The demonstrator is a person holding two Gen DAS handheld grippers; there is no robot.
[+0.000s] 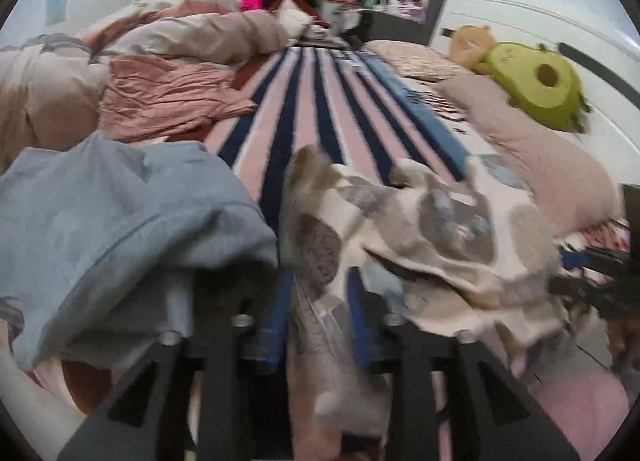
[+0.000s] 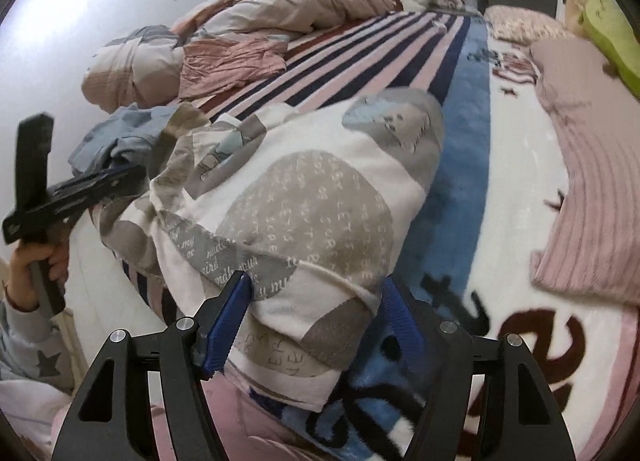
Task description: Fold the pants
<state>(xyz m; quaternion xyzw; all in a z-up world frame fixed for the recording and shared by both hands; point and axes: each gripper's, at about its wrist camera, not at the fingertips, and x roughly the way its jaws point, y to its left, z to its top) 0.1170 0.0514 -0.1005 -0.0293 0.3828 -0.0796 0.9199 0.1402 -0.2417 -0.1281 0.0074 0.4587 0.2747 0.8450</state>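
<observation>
The patchwork-print pants (image 2: 304, 197) lie bunched on the striped blanket (image 2: 360, 61) across the bed. The left gripper (image 1: 320, 297) has a gathered fold of them running between its blue fingers (image 1: 276, 325), which look to be pinching the cloth. The right gripper (image 2: 316, 313) stands wide, straddling the near edge of the pants, its pads (image 2: 224, 325) apparently just alongside the fabric without squeezing it.

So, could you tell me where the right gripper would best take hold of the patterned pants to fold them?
Probably at the near hem edge of the patterned pants, which lies between the fingers of the right gripper, approached from the near side, low along the blanket. The cloth lies flat there with a free edge, while the far-left end is bunched up at the left gripper.
</observation>
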